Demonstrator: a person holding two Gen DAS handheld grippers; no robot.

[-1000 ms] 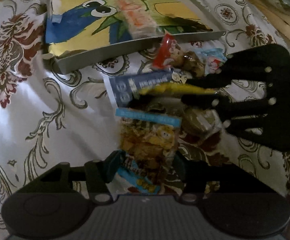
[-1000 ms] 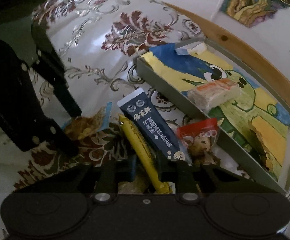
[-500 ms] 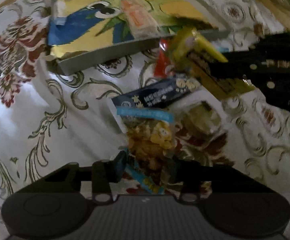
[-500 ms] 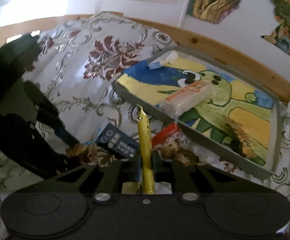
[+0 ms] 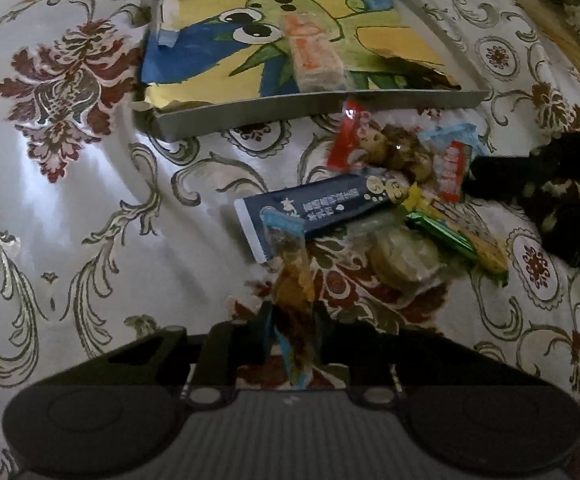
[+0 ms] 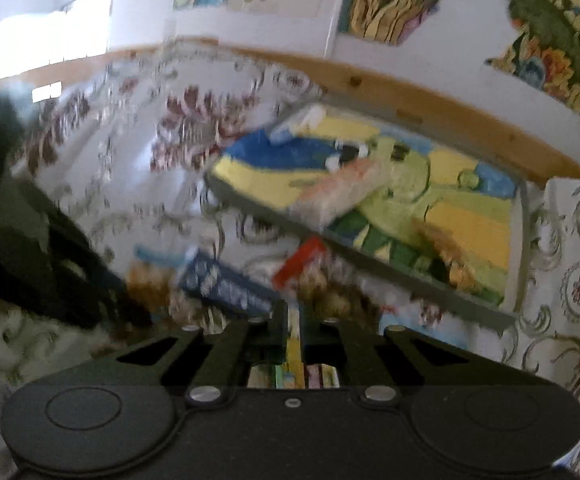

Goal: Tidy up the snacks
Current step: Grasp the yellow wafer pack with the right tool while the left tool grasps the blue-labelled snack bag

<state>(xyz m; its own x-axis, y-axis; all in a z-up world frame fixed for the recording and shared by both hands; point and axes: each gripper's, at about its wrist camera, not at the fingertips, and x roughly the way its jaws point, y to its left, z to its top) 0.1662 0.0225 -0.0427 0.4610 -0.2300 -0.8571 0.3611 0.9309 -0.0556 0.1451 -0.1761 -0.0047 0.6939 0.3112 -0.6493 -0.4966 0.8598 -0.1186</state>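
While the left gripper (image 5: 292, 316) hangs low over the counter (image 5: 70, 208), its fingers (image 5: 262, 320) are clamped on a clear snack packet with blue ends (image 5: 292, 280), which stands up on edge between them. Just ahead of those fingers lies a dark blue stick packet (image 5: 314, 208), its near end under the top of the held packet. To the right of it a round pale biscuit in clear wrap (image 5: 402, 256) rests on the patterned cloth, with a yellow and green bar (image 5: 454, 232) lying across its far side. Farther ahead sits a red-ended packet of brown pieces (image 5: 374, 144), touching a small blue and red packet (image 5: 452, 160) on its right. Beyond all of these is a grey tray (image 5: 318, 108) lined with a cartoon drawing, and an orange and white wrapped bar (image 5: 314, 56) lies inside it.

The right gripper (image 6: 294, 326) shows in the left view as a dark shape at the far right. In its own blurred view the fingers (image 6: 276, 320) sit close together with a thin yellow packet (image 6: 294, 356) pinched between them, the tray (image 6: 410, 276) ahead and to the right.
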